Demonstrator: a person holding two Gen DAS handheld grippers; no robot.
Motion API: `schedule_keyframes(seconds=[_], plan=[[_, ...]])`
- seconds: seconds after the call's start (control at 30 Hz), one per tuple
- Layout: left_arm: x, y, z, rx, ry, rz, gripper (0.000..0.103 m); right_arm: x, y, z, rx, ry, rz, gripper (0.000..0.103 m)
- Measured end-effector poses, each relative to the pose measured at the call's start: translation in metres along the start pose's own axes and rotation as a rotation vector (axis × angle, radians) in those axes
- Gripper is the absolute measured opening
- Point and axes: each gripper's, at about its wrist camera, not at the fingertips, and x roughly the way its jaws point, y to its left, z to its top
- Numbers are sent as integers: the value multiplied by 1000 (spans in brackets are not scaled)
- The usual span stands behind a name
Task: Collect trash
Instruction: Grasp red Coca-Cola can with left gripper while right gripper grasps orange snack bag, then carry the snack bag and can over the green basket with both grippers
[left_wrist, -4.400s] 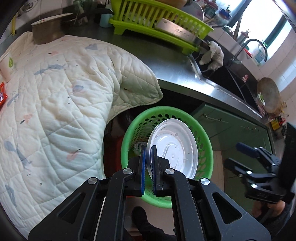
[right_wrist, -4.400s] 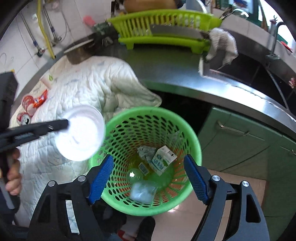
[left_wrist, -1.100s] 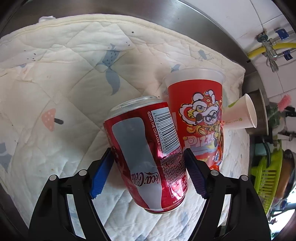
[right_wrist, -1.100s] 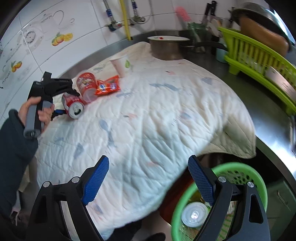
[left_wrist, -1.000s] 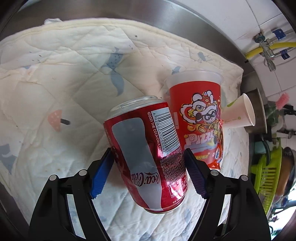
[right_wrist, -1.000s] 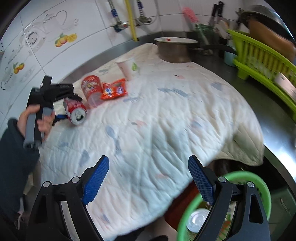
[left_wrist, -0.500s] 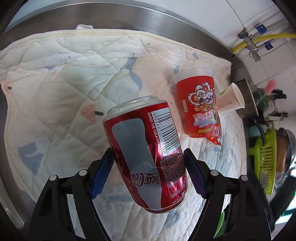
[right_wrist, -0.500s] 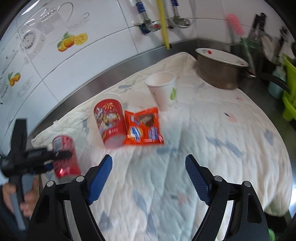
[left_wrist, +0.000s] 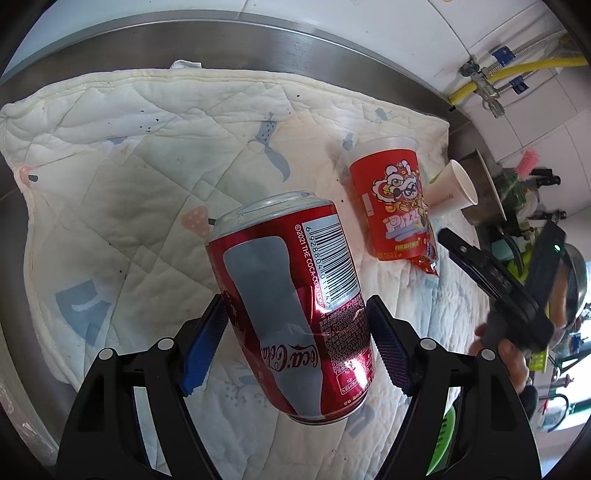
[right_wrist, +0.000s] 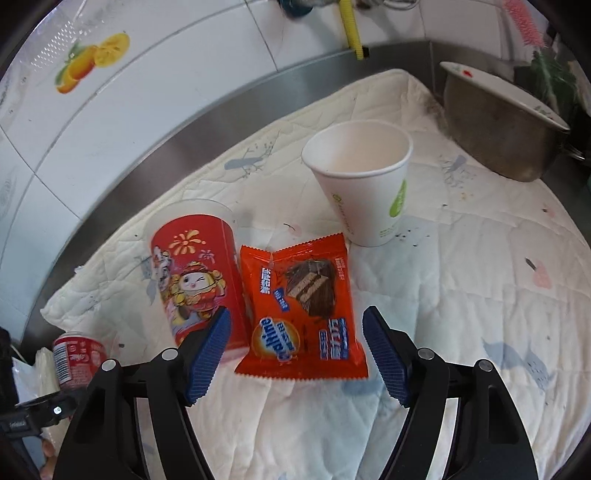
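Your left tongs grip the cola can, lifted off the quilted cloth on the table. Your right tongs, empty, have just been closing over the orange snack packet lying beside the red cup. Lower squarely and pinch only the packet, clear of that cup.

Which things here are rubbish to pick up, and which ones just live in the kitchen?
Rubbish:
- cola can, pinched in the left claw
- red cup
- snack packet, in front of the open right claw
- paper cup

Just lying about:
- quilt
- metal pot
- pink brush
- yellow hose
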Motion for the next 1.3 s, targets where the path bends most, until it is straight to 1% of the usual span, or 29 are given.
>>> schedule_keyframes(seconds=[0.13,0.37,0.43,0.47,0.5,0.67,0.83,1.0,1.07,1.17,1.23,1.3], plan=[[-1,-2,0,8,-1,-7,75,17,0,3,-17,35,-16,71],[-2,-3,1,16,-8,3,75,29,-4,-2,-37,57,-17,64],[-2,-2,1,15,-8,5,75,27,-5,-5,-41,50,-14,61],[-2,-1,1,15,-9,5,75,25,-7,-6,-41,46,-12,57],[-3,-1,1,14,-11,5,75,22,-8,-8,-40,39,-19,56],[-7,-4,-1,22,-23,4,75,13,-11,-16,-36,29,-18,55],[-14,-10,-6,45,-30,-6,75,-16,-15,-36,-4,-1,3,55],[-17,-29,-22,97,-11,-42,75,-65,-25,-77,50,-50,27,55],[-17,-39,-30,123,-2,-58,75,-82,-30,-95,69,-65,23,55],[-15,-57,-44,161,19,-80,75,-117,-38,-130,90,-100,-7,55],[-13,-71,-55,193,36,-95,75,-139,-45,-152,103,-120,-46,55],[-10,-84,-66,224,55,-113,75,-162,-53,-180,119,-141,-107,55]])
